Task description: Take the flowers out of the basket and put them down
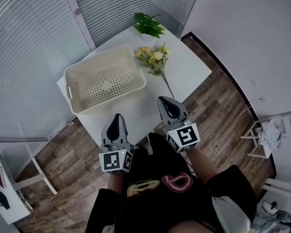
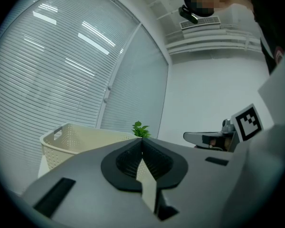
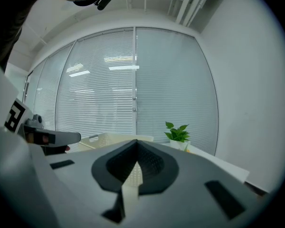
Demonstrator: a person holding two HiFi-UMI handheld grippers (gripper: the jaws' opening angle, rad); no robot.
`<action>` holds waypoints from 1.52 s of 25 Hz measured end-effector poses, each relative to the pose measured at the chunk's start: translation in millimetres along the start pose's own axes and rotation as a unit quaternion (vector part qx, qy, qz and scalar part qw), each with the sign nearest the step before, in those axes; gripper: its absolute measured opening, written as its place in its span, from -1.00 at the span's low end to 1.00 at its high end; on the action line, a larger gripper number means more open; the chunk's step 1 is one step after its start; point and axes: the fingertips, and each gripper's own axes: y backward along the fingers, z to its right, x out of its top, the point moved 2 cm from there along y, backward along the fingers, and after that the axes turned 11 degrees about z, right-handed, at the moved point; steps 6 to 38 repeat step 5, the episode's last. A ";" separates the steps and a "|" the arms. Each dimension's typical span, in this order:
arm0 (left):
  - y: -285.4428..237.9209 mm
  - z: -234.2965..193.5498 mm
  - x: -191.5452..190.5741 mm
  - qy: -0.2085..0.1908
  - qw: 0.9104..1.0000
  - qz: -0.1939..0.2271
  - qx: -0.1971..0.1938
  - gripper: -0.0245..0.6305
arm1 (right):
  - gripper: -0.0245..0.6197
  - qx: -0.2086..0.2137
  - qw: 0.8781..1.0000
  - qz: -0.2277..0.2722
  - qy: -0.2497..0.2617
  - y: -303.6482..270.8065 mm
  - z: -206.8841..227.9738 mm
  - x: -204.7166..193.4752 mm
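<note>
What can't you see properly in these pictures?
- The flowers: hidden in the left gripper view, behind the left gripper itself.
- Inside of the basket: the left gripper view shows only its outer wall.
- Pot of the plant: head view, under its leaves.

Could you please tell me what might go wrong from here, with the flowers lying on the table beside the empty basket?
The flowers lie with their stem pointing toward the near edge of the table, close to the shut right gripper; a careless sweep could knock them off.
The potted plant stands at the far corner just behind the blooms, so reaching there might tip it.
</note>
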 end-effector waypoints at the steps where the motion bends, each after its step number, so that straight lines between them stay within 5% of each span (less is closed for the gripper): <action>1: 0.1 0.2 0.0 -0.001 1.000 -0.001 -0.001 -0.87 | -0.90 0.001 1.000 0.000 0.001 0.3 -0.6 -0.1; 38: -0.6 1.4 3.5 0.005 1.000 0.003 -0.002 -0.87 | -0.90 0.001 1.000 0.001 0.004 1.0 -1.1 1.1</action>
